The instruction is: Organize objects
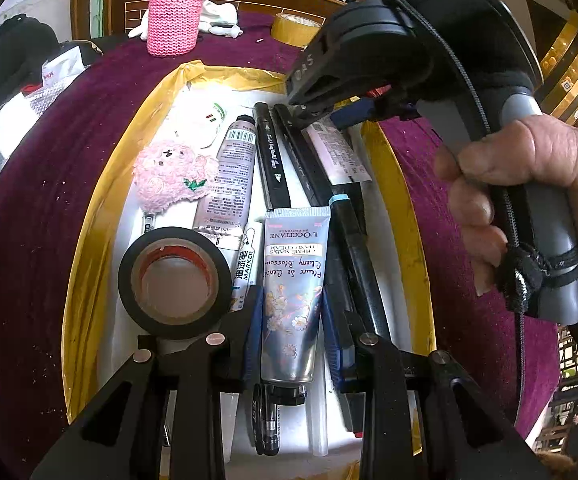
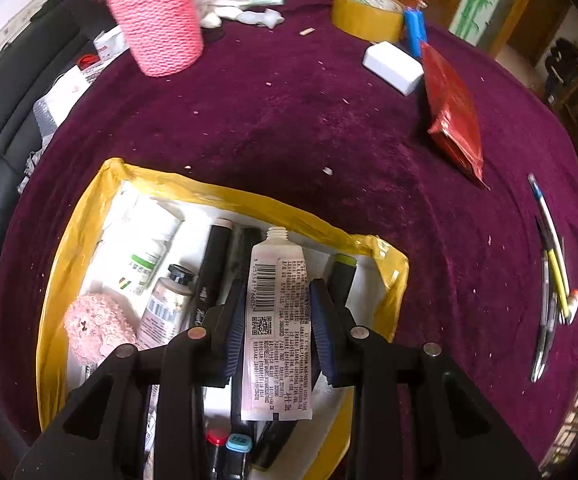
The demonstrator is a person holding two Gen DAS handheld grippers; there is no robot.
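Observation:
A yellow-rimmed tray [image 1: 89, 216] on the purple cloth holds markers, tubes, a roll of black tape [image 1: 175, 282] and a pink knitted toy [image 1: 169, 174]. My left gripper [image 1: 291, 340] has its blue pads on both sides of a silver L'Occitane hand cream tube [image 1: 291, 280] lying in the tray. My right gripper [image 2: 279, 328] is over the tray's far right part, its pads against the sides of a white tube [image 2: 277, 328] with a barcode and no cap. The right gripper also shows in the left wrist view [image 1: 309, 108], held by a hand.
A pink knitted cup [image 2: 157, 20], white gloves [image 2: 245, 0], a roll of yellow tape [image 2: 365, 12], a white block [image 2: 393, 66], a blue object [image 2: 415, 30] and a red packet [image 2: 453, 112] lie on the cloth. Several pens [image 2: 553, 276] lie at the right.

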